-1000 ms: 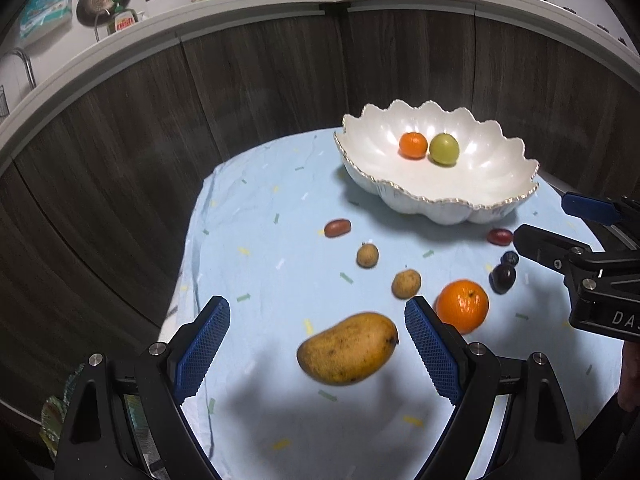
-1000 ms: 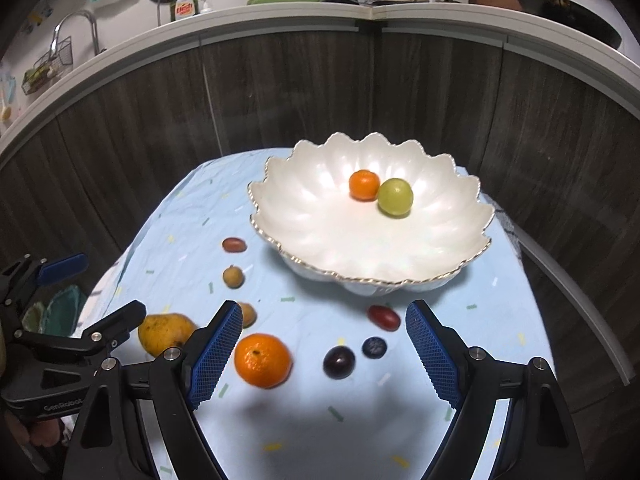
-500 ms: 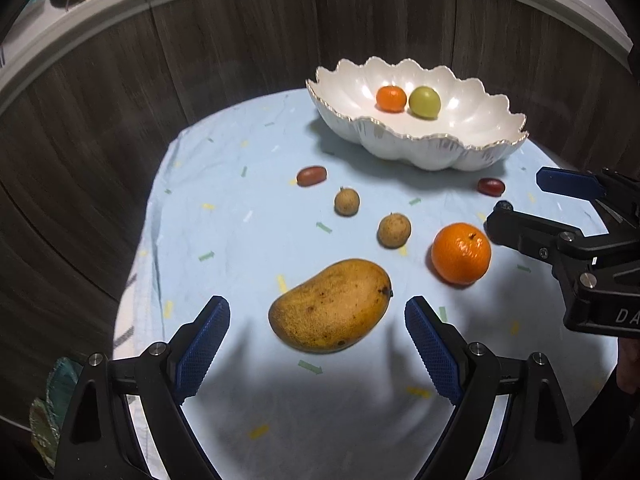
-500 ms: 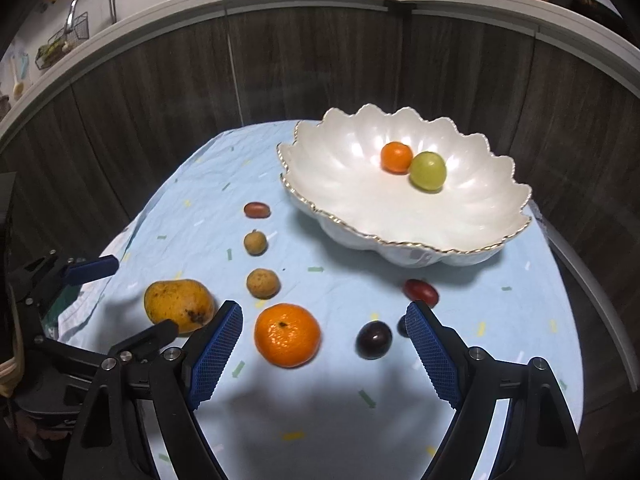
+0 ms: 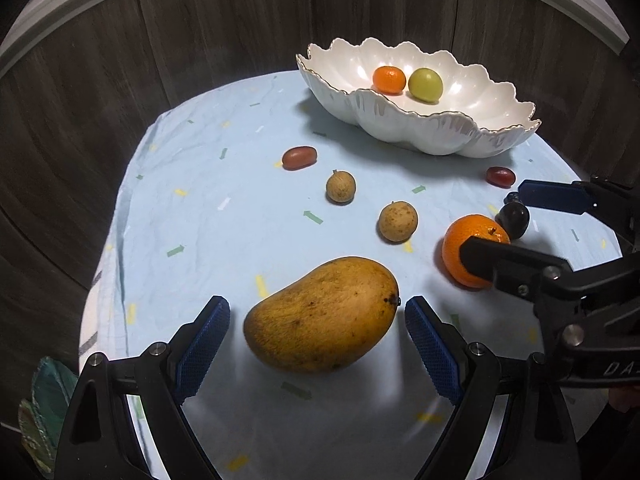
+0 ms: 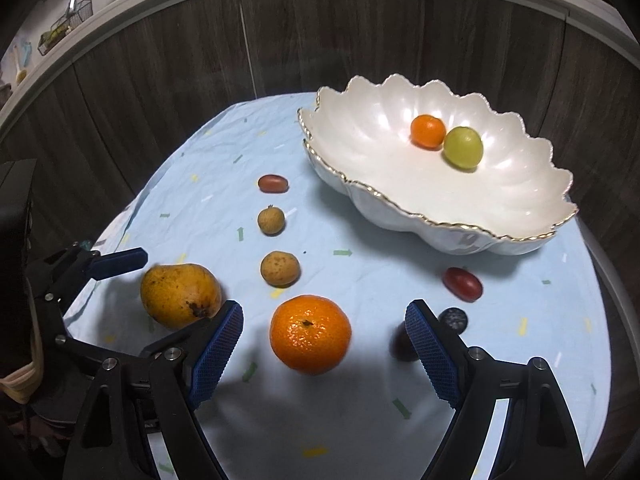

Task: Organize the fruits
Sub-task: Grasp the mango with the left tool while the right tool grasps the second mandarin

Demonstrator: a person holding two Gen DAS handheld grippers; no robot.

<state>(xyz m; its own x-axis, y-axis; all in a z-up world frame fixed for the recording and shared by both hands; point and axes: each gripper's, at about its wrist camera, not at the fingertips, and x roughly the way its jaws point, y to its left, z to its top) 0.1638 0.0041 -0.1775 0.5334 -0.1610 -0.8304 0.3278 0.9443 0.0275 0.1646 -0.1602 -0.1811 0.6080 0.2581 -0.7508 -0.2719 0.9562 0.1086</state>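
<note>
Left wrist view, open left claw (image 5: 316, 344) around mango (image 5: 322, 314)

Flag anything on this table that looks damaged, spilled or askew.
Nothing is spilled or broken. The mango has small dark spots near its tip, ordinary blemishes. The light blue cloth is a little creased. The scalloped bowl sits upright.

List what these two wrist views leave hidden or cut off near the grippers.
- Dark grape: right wrist view, half hidden behind the right gripper's pad.
- Big orange: left wrist view, partly covered by the right gripper's finger.
- Blueberry: left wrist view, mostly hidden behind that gripper's blue pad.
</note>
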